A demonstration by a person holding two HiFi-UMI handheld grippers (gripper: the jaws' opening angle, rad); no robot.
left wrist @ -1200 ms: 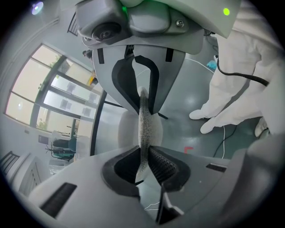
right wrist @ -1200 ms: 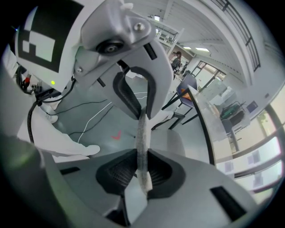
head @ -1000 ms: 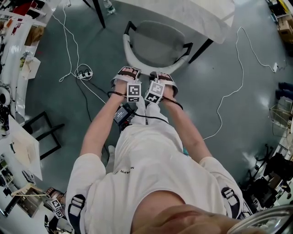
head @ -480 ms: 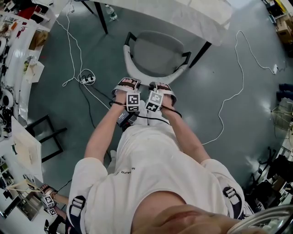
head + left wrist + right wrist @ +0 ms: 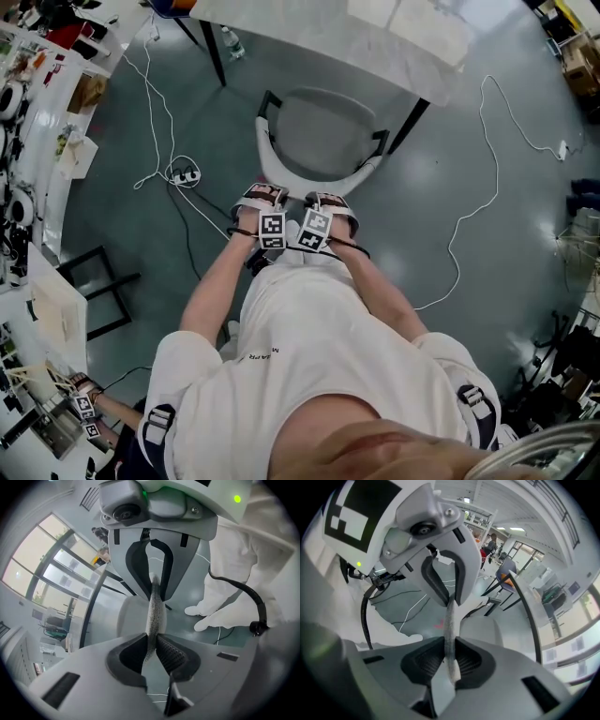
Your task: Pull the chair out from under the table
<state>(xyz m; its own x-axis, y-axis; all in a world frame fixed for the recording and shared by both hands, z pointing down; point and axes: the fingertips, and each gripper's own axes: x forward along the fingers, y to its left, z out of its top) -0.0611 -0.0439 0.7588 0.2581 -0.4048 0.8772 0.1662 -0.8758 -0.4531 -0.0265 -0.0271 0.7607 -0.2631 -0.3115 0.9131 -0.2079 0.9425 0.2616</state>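
A grey chair (image 5: 319, 131) with a curved white backrest (image 5: 281, 173) stands on the floor, its seat mostly out from under the white table (image 5: 375, 37). Both grippers grip the top edge of the backrest side by side. My left gripper (image 5: 265, 195) is shut on the backrest rim (image 5: 155, 616), which runs as a thin speckled band between its pads. My right gripper (image 5: 328, 202) is shut on the same rim (image 5: 450, 634) a little to the right. The chair seat (image 5: 483, 630) shows beyond the jaws.
White cables (image 5: 150, 112) and a power strip (image 5: 183, 175) lie on the grey floor left of the chair, another cable (image 5: 478, 187) to the right. Black table legs (image 5: 214, 52) flank the chair. Cluttered desks (image 5: 37, 112) line the left side.
The chair has slid out from under the table toward me, with both grippers holding its backrest and moving back with it. More of the seat is uncovered.
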